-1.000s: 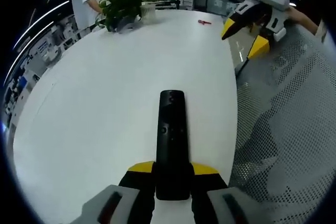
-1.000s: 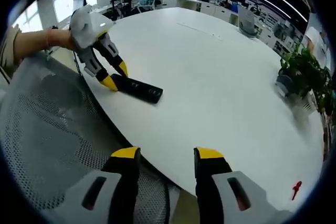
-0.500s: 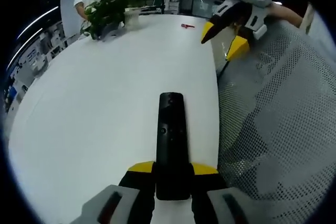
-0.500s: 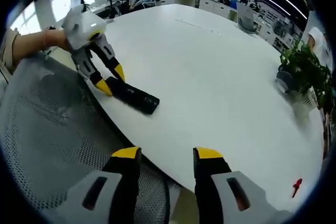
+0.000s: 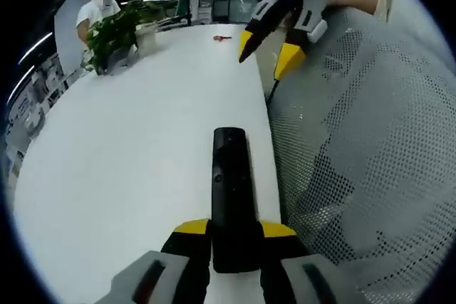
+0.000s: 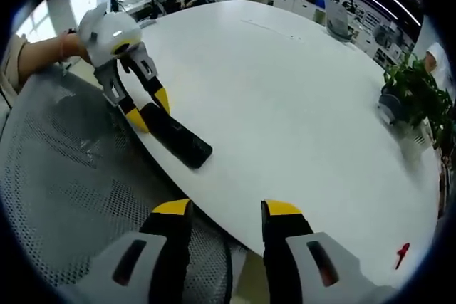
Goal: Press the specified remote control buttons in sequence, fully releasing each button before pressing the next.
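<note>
Fingers: your left gripper (image 5: 234, 236) clamps the remote control (image 5: 231, 190) by its near end; right gripper (image 6: 225, 218) gapes empty.
Handling: remote looks rigid, light, probably slick.
Hold: keep your grip low, below the buttons.

We see black remote control (image 5: 231, 197), white table (image 5: 128, 154), grey perforated mesh chair back (image 5: 370, 147). Our left gripper (image 5: 234, 230) and right gripper (image 6: 226, 210): yellow tips, grey bodies. Green potted plant (image 5: 114, 33). Small red object (image 6: 402, 254).

A white oval worktop (image 6: 285, 97) is carrying a potted plant (image 6: 412, 105) at its far edge, a small red item (image 6: 402, 253), and a black remote (image 6: 178, 140) near its edge.
</note>
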A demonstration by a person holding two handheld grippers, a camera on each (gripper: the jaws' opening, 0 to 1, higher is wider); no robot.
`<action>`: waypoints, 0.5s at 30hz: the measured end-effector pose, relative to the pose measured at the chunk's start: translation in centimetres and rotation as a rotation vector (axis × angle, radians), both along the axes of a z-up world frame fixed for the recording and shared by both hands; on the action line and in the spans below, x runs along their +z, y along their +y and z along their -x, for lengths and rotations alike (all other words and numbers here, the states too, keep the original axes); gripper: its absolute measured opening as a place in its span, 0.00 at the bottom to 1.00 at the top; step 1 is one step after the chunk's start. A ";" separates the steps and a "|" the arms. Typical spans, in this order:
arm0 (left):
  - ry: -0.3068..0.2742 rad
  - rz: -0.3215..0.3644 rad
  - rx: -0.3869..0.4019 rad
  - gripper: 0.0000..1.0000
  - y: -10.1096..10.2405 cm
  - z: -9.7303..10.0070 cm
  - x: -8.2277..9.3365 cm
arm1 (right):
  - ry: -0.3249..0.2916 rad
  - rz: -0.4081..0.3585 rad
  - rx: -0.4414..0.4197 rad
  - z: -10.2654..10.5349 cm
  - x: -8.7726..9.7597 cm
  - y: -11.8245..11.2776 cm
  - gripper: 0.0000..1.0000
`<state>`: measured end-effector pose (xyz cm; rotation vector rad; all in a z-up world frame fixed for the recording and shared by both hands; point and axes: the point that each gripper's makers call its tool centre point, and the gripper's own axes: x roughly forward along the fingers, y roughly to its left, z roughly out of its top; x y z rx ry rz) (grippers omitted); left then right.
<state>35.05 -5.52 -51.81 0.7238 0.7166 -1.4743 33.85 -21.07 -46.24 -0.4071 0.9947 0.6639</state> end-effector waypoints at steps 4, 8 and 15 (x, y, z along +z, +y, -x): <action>0.015 0.022 0.003 0.25 0.1 -0.1 0.0 | 0.008 0.005 0.016 0.2 -0.1 0.1 0.38; 0.030 0.054 0.021 0.25 0.1 -0.2 0.1 | 0.009 -0.001 0.023 0.2 -0.1 0.2 0.37; 0.069 0.150 0.079 0.25 -0.3 -0.5 0.3 | 0.014 -0.095 0.029 0.4 0.6 1.4 0.35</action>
